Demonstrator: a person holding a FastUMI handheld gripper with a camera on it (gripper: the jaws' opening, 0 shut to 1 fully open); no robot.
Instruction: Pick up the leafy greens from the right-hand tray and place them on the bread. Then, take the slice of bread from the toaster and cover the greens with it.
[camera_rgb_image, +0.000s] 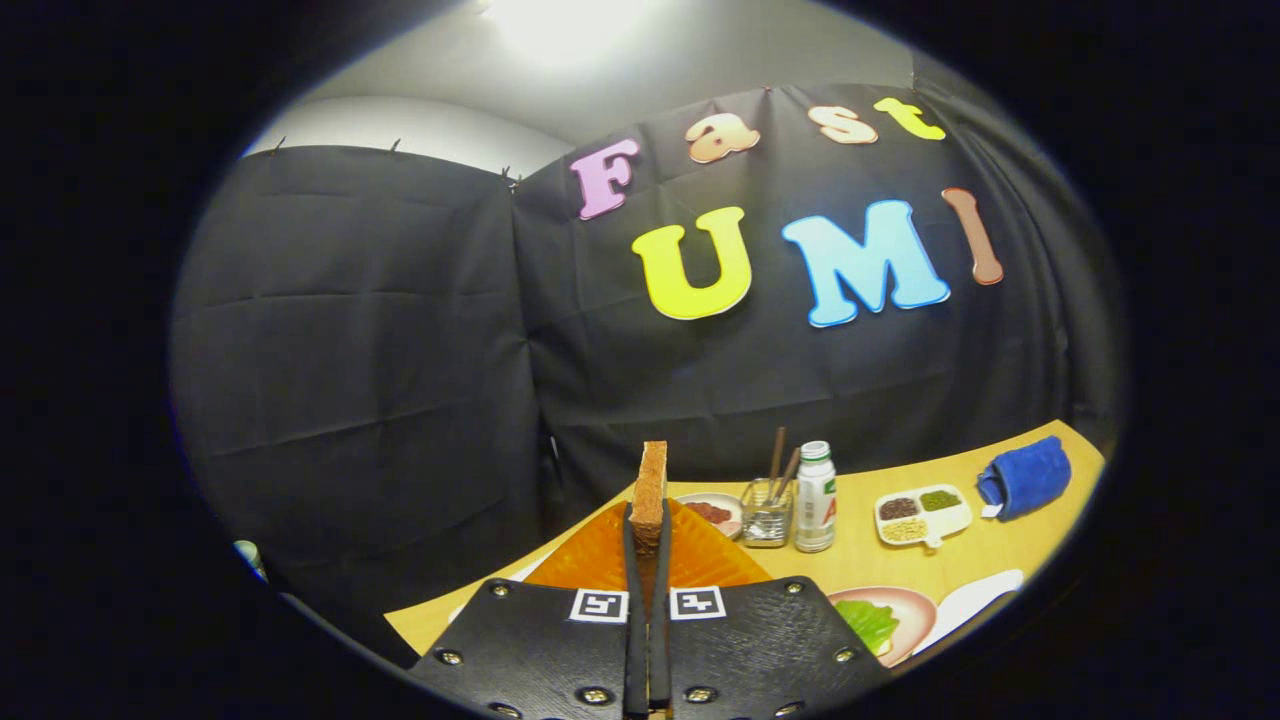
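My gripper (648, 540) is shut on a slice of bread (651, 482), which stands on edge between the fingers and sticks up above their tips. Below and behind it lies an orange tray (590, 565). To the right of the fingers, a pinkish plate (912, 607) holds leafy greens (868, 624). The gripper hangs above the wooden table (860, 560).
Beyond the fingers stand a small dish of red food (712, 512), a glass jar with sticks (768, 512) and a white bottle with a green cap (816, 497). Further right are a divided white dish of grains (922, 515), a rolled blue cloth (1026, 477) and a white plate (975, 600).
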